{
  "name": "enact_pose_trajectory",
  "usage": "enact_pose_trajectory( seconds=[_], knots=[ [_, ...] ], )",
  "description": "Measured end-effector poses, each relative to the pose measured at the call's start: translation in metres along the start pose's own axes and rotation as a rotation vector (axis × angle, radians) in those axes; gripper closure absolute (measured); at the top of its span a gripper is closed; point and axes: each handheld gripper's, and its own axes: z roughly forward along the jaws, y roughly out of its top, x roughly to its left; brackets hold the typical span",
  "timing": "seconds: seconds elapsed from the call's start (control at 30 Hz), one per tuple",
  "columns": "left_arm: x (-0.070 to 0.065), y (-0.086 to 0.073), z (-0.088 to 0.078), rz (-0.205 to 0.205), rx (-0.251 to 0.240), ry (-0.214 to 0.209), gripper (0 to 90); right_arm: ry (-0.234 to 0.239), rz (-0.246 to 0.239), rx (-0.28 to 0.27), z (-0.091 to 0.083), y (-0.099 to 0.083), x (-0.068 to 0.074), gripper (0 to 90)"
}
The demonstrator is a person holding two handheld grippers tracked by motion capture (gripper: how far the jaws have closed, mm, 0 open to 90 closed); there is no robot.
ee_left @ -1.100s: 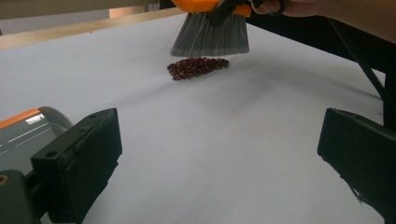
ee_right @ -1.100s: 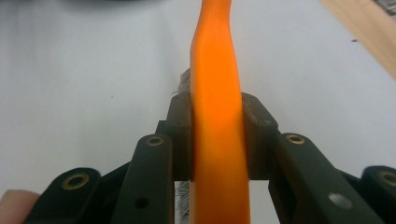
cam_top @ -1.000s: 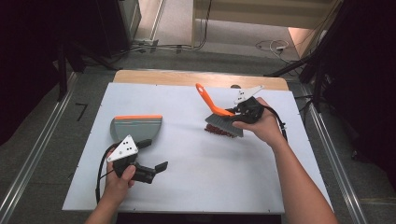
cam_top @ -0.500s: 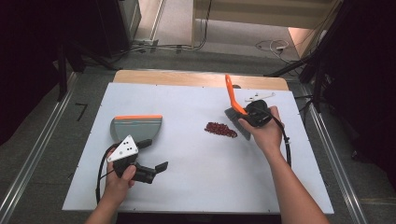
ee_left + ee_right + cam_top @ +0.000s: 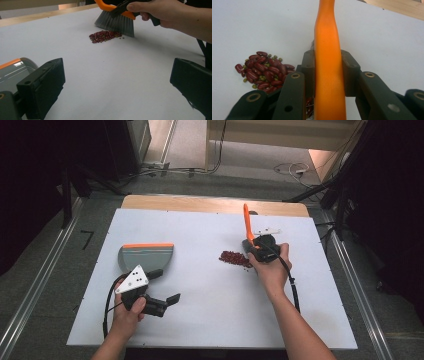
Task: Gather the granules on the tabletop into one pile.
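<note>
On the white tabletop [image 5: 210,310], a grey dustpan [image 5: 146,256] with an orange edge lies beside the left claw [image 5: 167,302], whose jaws gape empty. Mid-table, a red bean pile [image 5: 235,258] touches the hand brush [image 5: 115,21], its orange handle clamped in the right claw [image 5: 329,75]

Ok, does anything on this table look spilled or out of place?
Yes: a loose pile of dark red beans mixed with small green ones lies spilled on the white table, beside the grey-bristled, orange-handled brush clamped in the right gripper.
</note>
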Motion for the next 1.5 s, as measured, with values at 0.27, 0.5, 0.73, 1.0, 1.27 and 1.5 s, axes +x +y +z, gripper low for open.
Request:
enact_pose_trajectory(
  seconds=[0.27, 0.5, 0.73, 1.0, 1.27, 1.5],
  knots=[
    [0.000, 0.000, 0.000, -0.002, -0.001, 0.001, 0.5, -0.002, -0.026, 0.006, 0.003, 0.004, 0.006, 68.2],
    [0.001, 0.000, -0.001, -0.002, 0.000, 0.003, 0.5, 0.015, -0.029, -0.012, -0.003, 0.005, -0.002, 68.1],
    [0.000, 0.000, 0.000, -0.001, 0.001, 0.003, 0.5, 0.052, -0.036, -0.040, -0.024, 0.003, -0.014, 68.0],
    [0.000, 0.000, 0.001, 0.000, 0.001, 0.002, 0.5, 0.179, -0.079, -0.059, -0.048, -0.012, -0.027, 67.9],
    [0.000, 0.000, 0.001, 0.001, 0.002, 0.006, 0.5, 0.212, -0.045, -0.074, -0.065, -0.038, -0.040, 67.9],
    [0.000, -0.001, 0.001, 0.004, 0.007, 0.013, 0.5, 0.255, 0.003, -0.108, -0.075, -0.062, -0.058, 67.9]
  ],
)
